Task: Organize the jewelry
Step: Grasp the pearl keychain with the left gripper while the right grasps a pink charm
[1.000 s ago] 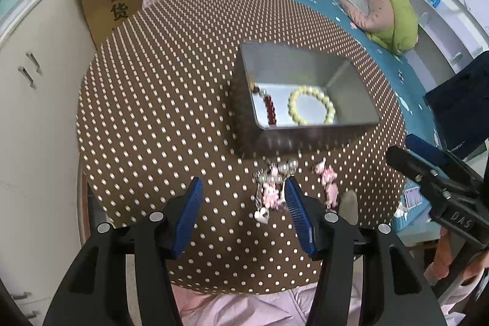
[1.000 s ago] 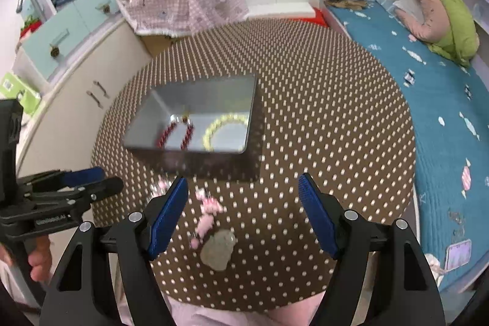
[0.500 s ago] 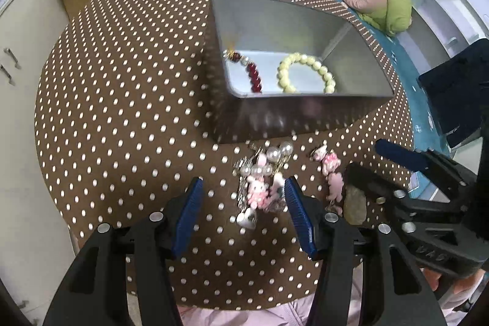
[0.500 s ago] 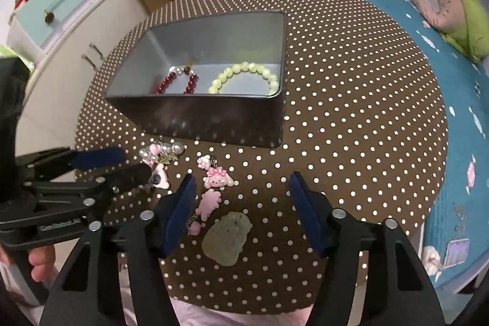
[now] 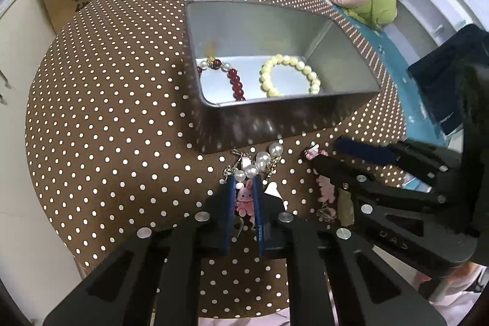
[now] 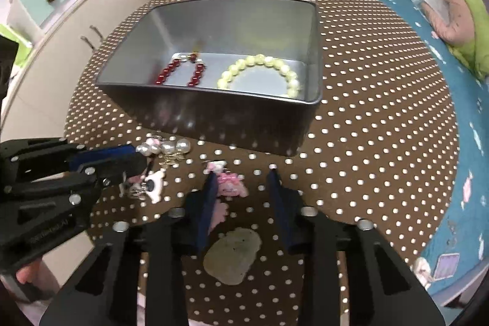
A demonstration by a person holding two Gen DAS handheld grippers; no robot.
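Left tool (image 5: 244, 197) clamps the light, dangly bunny charm (image 5: 244, 199); right tool (image 6: 244, 188) closing round the pink charm (image 6: 229, 184), pads clear: pinch its body.

Brushed, dull-sheened metal for the tin box (image 5: 275, 118), dots of the matt brown polka-dot tablecloth (image 5: 107, 112) mirrored faintly in its outer wall. Inside, glossy dark-red bead bracelet (image 5: 235, 81) at nine o'clock and pearly yellow bead bracelet (image 5: 288, 75) at three o'clock. Outside at six o'clock, shiny pearl beads (image 5: 259, 161), matt pink bunny charm (image 5: 244, 199), waxy greenish stone pendant (image 6: 233, 254).
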